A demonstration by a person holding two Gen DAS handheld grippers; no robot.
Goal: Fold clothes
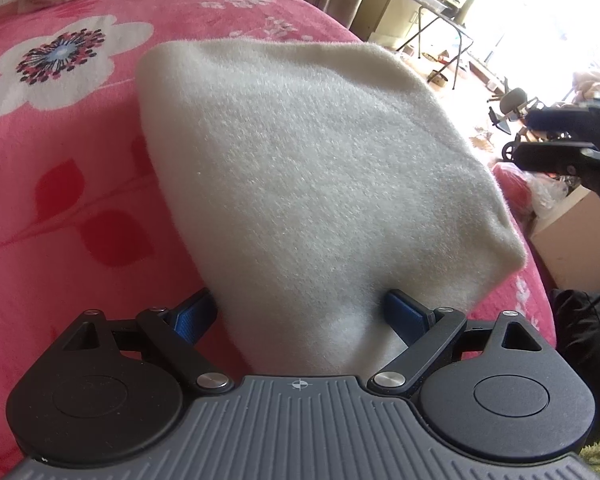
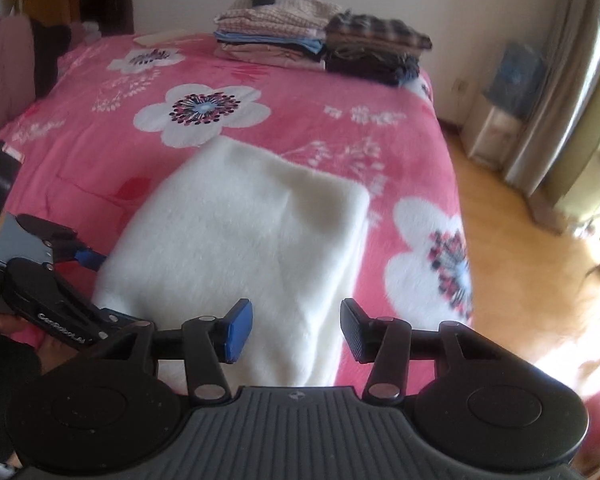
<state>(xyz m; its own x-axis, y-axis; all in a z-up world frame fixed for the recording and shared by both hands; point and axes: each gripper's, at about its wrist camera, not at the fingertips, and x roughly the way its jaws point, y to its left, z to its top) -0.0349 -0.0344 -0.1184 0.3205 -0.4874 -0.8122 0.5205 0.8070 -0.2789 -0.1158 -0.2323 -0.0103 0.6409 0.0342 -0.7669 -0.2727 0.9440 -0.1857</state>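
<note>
- we've got the folded white fleece lying flat on the pink floral blanket; in our right wrist view it fills the centre, and its near edge runs down to 6 o'clock under our own fingers
- our right gripper floats just above that near edge; the jaws sit about half open with nothing pinched, only fleece showing through the gap
- our left gripper is spread wide, and the fleece's near end sits between the blue pads; the cloth bulges over both, so we honestly can't tell if they press on it
- from the right wrist view the left gripper pokes in at 8 o'clock, its blue tip at the fleece's left edge
- two stacks of folded clothes sit at the far end of the blanket, around 12 o'clock, well apart from the fleece
- wood floor off the bed at 3 o'clock
</note>
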